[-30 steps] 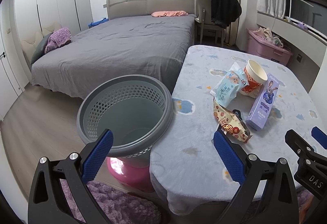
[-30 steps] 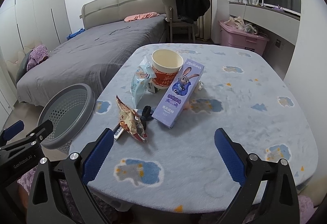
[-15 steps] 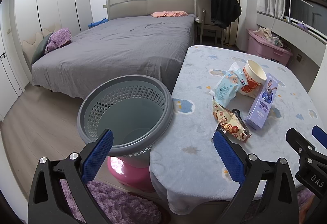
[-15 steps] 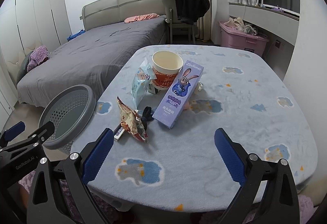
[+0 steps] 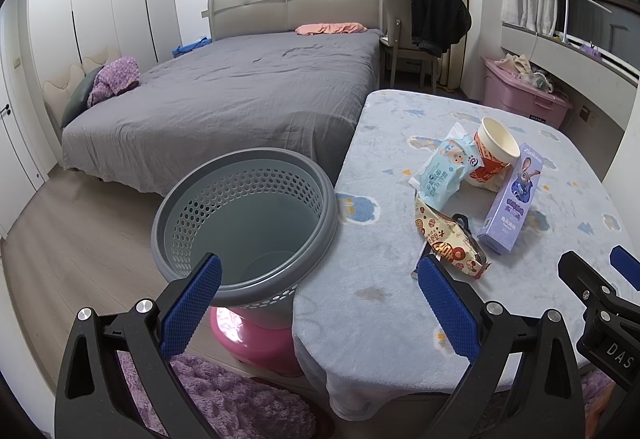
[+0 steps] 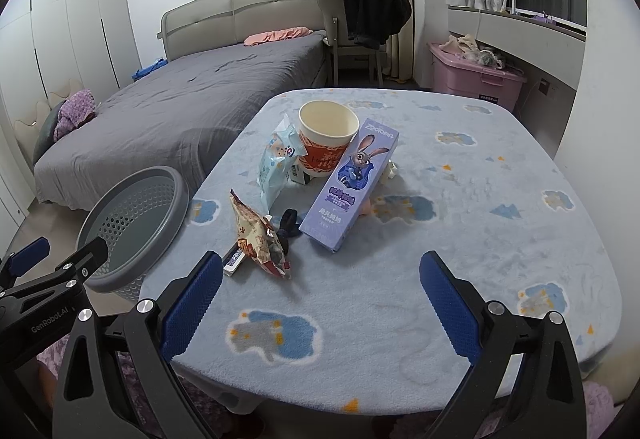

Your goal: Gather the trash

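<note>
Trash lies on a table (image 6: 460, 239) with a light blue cloth: a paper cup (image 6: 326, 137), a purple rabbit box (image 6: 350, 185), a light blue wipes pack (image 6: 276, 163), a snack wrapper (image 6: 260, 239) and a small black item (image 6: 289, 223). They also show in the left wrist view: cup (image 5: 494, 151), box (image 5: 514, 207), pack (image 5: 444, 171), wrapper (image 5: 448, 243). A grey perforated basket (image 5: 244, 223) stands left of the table, also in the right wrist view (image 6: 132, 227). My left gripper (image 5: 320, 299) is open and empty over the basket's edge. My right gripper (image 6: 320, 299) is open and empty above the table's near edge.
A grey bed (image 5: 240, 99) lies behind the basket. A chair with a black coat (image 5: 432, 23) and a pink bin (image 5: 524, 99) stand at the back. The basket sits on a pink stool (image 5: 256, 335). A purple rug (image 5: 232, 399) lies on the floor.
Both grippers have drifted only slightly; the right view has crept a little toward the table. Nothing was grasped or moved.
</note>
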`<action>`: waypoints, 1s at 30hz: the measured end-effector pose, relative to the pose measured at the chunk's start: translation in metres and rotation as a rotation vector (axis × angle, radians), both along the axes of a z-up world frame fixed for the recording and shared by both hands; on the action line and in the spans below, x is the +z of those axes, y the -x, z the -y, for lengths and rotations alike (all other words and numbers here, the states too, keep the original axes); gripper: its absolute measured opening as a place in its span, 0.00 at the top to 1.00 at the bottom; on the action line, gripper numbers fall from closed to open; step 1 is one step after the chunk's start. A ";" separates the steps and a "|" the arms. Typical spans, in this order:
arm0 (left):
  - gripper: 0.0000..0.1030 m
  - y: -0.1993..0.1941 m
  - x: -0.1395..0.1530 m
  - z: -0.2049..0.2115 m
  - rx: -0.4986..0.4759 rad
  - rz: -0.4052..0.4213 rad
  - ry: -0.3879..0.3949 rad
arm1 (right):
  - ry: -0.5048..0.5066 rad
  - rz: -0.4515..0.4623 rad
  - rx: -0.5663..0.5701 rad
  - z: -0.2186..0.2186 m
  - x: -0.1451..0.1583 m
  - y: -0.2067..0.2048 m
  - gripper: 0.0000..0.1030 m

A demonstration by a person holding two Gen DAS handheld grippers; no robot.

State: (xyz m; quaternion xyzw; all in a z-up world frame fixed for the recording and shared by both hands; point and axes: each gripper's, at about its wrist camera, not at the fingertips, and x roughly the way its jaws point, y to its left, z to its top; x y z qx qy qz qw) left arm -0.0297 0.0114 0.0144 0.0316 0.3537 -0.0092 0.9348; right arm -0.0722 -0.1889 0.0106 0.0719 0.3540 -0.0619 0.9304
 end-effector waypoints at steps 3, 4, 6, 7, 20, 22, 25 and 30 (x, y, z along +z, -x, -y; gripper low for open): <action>0.06 0.000 0.000 0.000 0.001 0.000 0.000 | 0.001 0.000 0.001 0.000 0.000 0.000 0.08; 0.06 0.000 0.000 0.000 0.000 0.000 0.001 | 0.000 0.000 0.001 0.000 0.000 0.000 0.08; 0.06 0.000 0.000 0.000 0.000 0.000 0.000 | 0.001 0.001 0.000 0.000 0.000 0.000 0.08; 0.06 0.000 0.000 0.000 0.000 0.000 0.000 | 0.002 0.001 0.000 0.000 0.000 0.000 0.08; 0.06 0.000 -0.001 0.000 0.002 -0.005 -0.002 | -0.010 -0.005 0.001 0.001 -0.001 0.000 0.08; 0.06 0.000 0.000 0.001 0.002 -0.009 -0.003 | -0.011 -0.009 0.000 0.002 -0.002 -0.001 0.08; 0.06 -0.004 -0.003 0.002 0.000 -0.020 -0.008 | -0.012 -0.021 -0.002 0.006 -0.007 -0.005 0.08; 0.06 -0.016 -0.012 0.007 -0.007 -0.043 -0.016 | -0.029 -0.053 -0.014 0.018 -0.022 -0.014 0.08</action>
